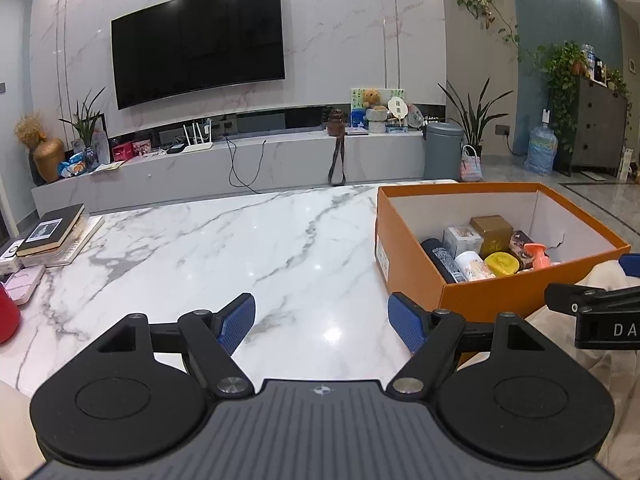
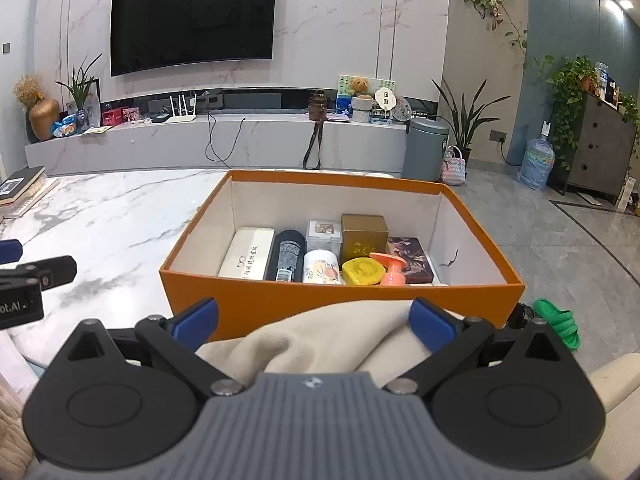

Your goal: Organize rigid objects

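Observation:
An orange box (image 2: 340, 308) stands on the marble table (image 1: 240, 248), also in the left wrist view (image 1: 480, 300). It holds a white case (image 2: 246, 254), a dark bottle (image 2: 286, 256), a white cup (image 2: 320, 266), a clear box (image 2: 323, 234), a gold box (image 2: 364, 236), a yellow disc (image 2: 363, 271), an orange piece (image 2: 390, 268) and a dark box (image 2: 410, 260). My left gripper (image 1: 322, 322) is open and empty over the table, left of the box. My right gripper (image 2: 314, 318) is open and empty, in front of the box, over beige cloth (image 2: 304, 348).
Books (image 1: 56, 232), a pink case (image 1: 24, 284) and a red object (image 1: 8, 316) lie at the table's left edge. A TV console (image 1: 240, 160) runs along the far wall. A green slipper (image 2: 558, 320) lies on the floor at right.

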### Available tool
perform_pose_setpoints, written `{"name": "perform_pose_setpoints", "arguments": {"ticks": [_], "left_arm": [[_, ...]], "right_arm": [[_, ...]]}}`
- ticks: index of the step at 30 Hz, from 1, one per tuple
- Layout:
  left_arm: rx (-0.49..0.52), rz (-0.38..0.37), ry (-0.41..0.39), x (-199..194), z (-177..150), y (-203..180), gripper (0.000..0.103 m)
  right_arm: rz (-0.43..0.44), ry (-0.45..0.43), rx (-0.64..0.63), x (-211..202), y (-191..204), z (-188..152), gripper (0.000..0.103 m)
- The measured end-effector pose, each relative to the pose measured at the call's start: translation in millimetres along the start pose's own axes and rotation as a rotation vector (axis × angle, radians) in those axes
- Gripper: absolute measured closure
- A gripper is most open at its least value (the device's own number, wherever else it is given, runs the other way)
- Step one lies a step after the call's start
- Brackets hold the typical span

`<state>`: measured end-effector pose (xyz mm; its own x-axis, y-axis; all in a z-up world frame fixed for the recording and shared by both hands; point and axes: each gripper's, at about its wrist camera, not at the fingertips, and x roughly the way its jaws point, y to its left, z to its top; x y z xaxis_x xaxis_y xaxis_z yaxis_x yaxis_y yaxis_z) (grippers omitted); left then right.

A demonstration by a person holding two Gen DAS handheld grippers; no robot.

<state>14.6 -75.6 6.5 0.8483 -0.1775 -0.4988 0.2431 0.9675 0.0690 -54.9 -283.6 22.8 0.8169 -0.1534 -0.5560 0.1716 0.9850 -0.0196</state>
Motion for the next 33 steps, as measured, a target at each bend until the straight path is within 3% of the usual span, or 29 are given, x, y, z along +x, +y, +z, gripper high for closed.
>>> {"name": "perform_pose_setpoints", "arguments": {"ticks": [33], "left_arm": [[0.043,-0.002,-0.007,-5.4,2.1,-1.0,0.013]], "right_arm": [[-0.008,-0.004,-0.008,2.2,0.5,-2.5,0.003]]}}
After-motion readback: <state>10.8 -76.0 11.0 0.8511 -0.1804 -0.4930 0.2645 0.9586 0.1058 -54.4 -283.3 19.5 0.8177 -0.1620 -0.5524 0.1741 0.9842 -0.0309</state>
